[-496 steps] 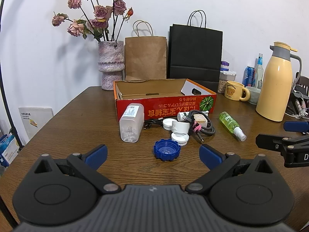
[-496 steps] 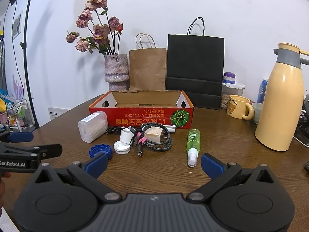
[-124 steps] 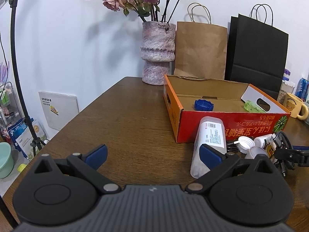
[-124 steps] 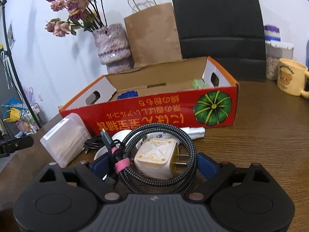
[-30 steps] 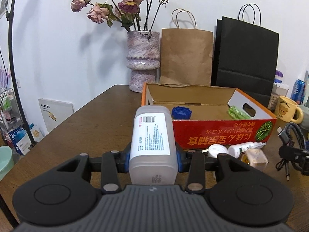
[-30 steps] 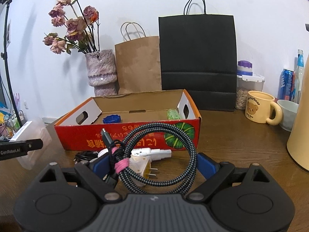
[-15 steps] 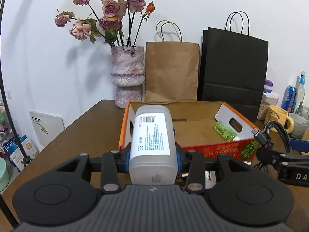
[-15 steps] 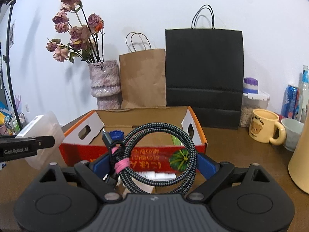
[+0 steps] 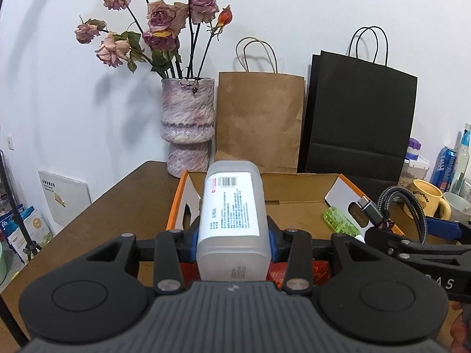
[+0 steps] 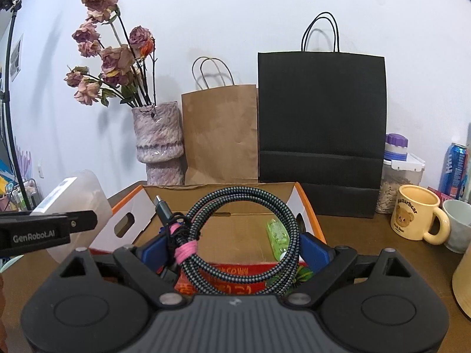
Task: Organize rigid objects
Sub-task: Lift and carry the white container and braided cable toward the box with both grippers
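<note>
My left gripper [image 9: 232, 235] is shut on a translucent white plastic container [image 9: 232, 214] with a barcode label, held lengthwise above the near wall of the orange cardboard box [image 9: 176, 197]. My right gripper [image 10: 234, 250] is shut on a coiled braided cable [image 10: 244, 192] bound with a pink tie, and it hangs over the box's [image 10: 309, 203] near wall. A green spray bottle [image 10: 276, 232] lies inside the box at the right. In the left wrist view the right gripper [image 9: 412, 244] and its cable [image 9: 412, 203] show at the right edge. The left gripper's finger [image 10: 47, 229] shows at the left of the right wrist view.
Behind the box stand a vase of dried roses [image 9: 188, 126], a brown paper bag [image 9: 259, 120] and a black paper bag [image 10: 321, 132]. At the right are a yellow bear mug [image 10: 415, 217], a lidded jar [image 10: 400, 173], a blue can [image 10: 456, 167] and a cream flask edge [image 10: 463, 282].
Both grippers have risen and moved toward the box with their loads. The small items on the table in front of the box have dropped out of sight.
</note>
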